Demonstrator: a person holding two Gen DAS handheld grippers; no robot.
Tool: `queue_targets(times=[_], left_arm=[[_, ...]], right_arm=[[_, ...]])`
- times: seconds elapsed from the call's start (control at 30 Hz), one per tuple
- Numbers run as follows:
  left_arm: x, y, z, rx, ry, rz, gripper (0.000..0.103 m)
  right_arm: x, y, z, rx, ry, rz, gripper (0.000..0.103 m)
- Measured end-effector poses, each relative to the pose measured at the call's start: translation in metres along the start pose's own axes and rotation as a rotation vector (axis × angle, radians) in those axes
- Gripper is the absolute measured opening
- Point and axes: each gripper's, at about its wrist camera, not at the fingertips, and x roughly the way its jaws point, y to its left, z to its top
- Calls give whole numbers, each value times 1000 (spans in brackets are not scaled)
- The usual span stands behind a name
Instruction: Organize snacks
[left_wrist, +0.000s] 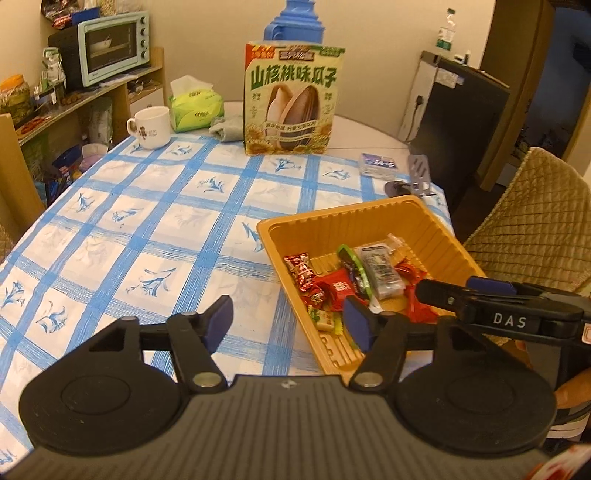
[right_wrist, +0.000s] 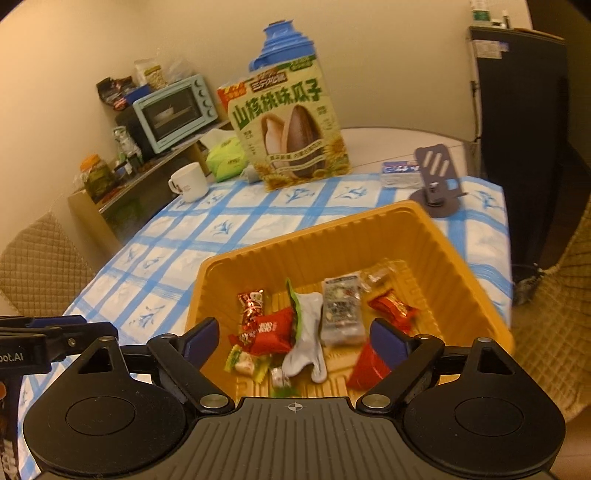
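Note:
An orange plastic tray (left_wrist: 332, 221) (right_wrist: 295, 243) sits on the blue-checked tablecloth and holds several wrapped snacks: red candies (right_wrist: 273, 328), a clear grey packet (right_wrist: 341, 310), a green-edged white packet (right_wrist: 306, 343). My left gripper (left_wrist: 288, 321) stands open over the tray's left rim, one finger over the cloth and one over the tray, with nothing between its fingers. My right gripper (right_wrist: 295, 332) is open above the tray's near end, over the snacks, gripping none. A tall sunflower-seed box (left_wrist: 291, 99) stands upright at the table's far side.
A white mug (left_wrist: 149, 125), a green tissue pack (left_wrist: 195, 109) and a grey cloth stand at the back left. A phone stand (right_wrist: 436, 177) and a small flat box (right_wrist: 399, 171) lie beyond the tray. Padded chairs flank the table; a shelf with a toaster oven (left_wrist: 114, 46) is behind.

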Motion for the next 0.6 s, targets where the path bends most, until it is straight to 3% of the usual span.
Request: queue_targets(times=[0.27, 0.6], left_arm=[[-53, 7, -20, 48, -21, -60, 70], [-114, 35, -58, 94, -5, -87, 71]], right_arm=[[-59, 29, -22, 38, -44, -30, 95], [-115, 87, -68, 63, -35, -57, 96]])
